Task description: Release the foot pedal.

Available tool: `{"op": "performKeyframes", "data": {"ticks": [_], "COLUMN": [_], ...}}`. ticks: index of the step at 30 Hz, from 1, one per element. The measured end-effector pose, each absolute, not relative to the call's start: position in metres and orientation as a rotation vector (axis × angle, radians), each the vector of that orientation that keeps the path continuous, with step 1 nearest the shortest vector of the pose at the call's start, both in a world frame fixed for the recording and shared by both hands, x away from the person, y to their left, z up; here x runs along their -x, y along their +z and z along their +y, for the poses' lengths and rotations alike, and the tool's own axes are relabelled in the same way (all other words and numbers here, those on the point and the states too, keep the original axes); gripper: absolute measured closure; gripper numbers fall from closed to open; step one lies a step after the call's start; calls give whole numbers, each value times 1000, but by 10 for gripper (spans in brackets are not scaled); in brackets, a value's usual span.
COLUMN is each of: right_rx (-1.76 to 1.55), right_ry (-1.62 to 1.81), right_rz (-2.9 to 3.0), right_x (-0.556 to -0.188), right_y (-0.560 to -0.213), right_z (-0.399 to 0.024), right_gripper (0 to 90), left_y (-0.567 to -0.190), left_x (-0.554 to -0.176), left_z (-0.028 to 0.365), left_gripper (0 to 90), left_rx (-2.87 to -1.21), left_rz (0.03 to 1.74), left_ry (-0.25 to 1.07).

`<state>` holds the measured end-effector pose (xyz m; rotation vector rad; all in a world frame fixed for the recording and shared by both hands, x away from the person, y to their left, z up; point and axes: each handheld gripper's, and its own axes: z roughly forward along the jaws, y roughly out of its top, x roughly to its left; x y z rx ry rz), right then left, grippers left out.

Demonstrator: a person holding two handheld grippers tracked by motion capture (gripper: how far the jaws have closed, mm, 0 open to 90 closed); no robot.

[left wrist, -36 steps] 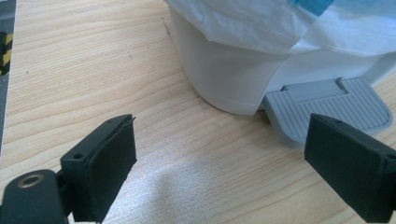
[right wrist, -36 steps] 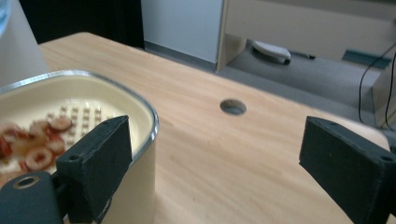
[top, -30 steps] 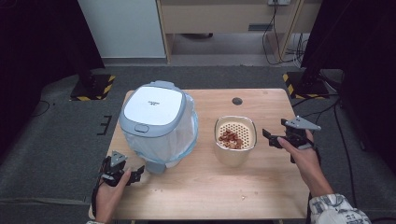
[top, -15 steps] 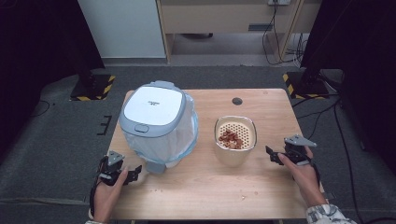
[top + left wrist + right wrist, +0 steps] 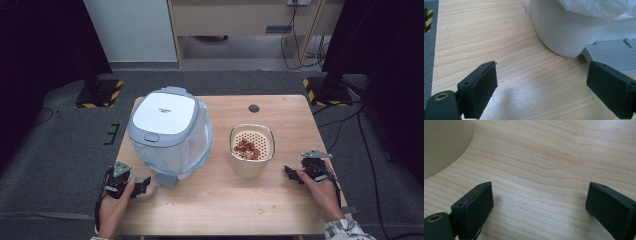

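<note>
— Right gripper came down beside the cup. Its jaws just opened more, nothing between them.
— And the left gripper?
— Open too, empty, by the bin.
— How should it grab the cup?
— Slowly, keeping it upright.
— What's inside?
— Brown bits. The bin has a white bag, lid shut.

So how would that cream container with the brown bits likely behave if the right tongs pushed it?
The cream container looks rigid and broad-based, so it would probably slide rather than tip. The brown pieces lie loose on its perforated insert and might shift. The wooden table looks smooth, so sliding seems easy.
</note>
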<state>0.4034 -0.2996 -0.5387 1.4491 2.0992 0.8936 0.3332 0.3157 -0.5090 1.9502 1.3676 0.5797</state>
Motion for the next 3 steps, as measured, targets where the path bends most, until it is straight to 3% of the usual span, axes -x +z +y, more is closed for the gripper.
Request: {"op": "performKeyframes", "data": {"ticks": [3], "right_rx": [-1455], "right_ry": [886], "right_rz": [2094], "right_x": [-403], "right_y": [-539], "right_z": [-299], "right_gripper": [63], "left_y": [-509], "left_x": [-333], "left_z": [315], "left_gripper": [88], "left_rx": [-1952], "left_rz": [1365], "left_ry": [580]}}
